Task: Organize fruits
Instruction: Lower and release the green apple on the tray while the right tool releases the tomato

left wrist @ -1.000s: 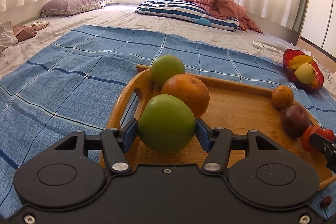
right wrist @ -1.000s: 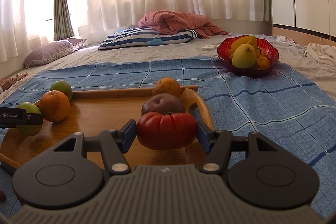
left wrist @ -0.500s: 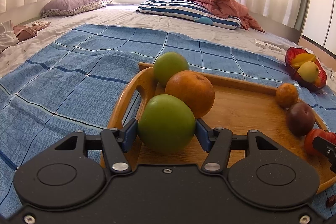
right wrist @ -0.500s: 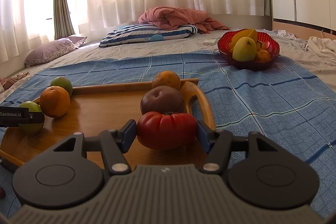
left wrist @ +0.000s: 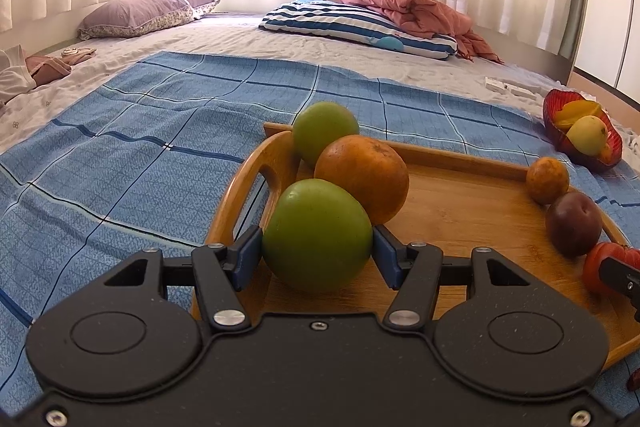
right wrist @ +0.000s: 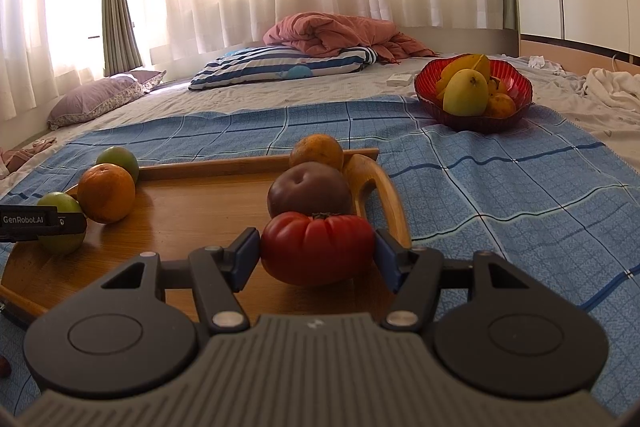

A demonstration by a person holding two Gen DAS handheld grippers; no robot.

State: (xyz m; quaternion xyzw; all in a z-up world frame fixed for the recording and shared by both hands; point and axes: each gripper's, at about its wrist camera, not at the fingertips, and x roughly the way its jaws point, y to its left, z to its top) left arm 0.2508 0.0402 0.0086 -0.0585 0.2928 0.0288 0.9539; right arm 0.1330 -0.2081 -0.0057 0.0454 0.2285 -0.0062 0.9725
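The wooden tray (left wrist: 460,211) and its fruit sit a little more to the right in the left view now. The red bowl (right wrist: 474,95) looks nearer in the right view.

A tray (right wrist: 208,167) lies on a checked cloth (right wrist: 500,195), which is spread over a bed (left wrist: 240,39). Along the tray's left end three fruits line up from near to far: an apple (left wrist: 318,233), an orange (left wrist: 362,183), a second apple (left wrist: 324,133). Along its right end, near to far, sit a tomato (right wrist: 318,247), a plum (right wrist: 310,191) and a small orange (right wrist: 316,151). Far right of the tray, a bowl (right wrist: 474,99) holds more fruit. Pillows (left wrist: 356,27) lie at the far end of the bed.
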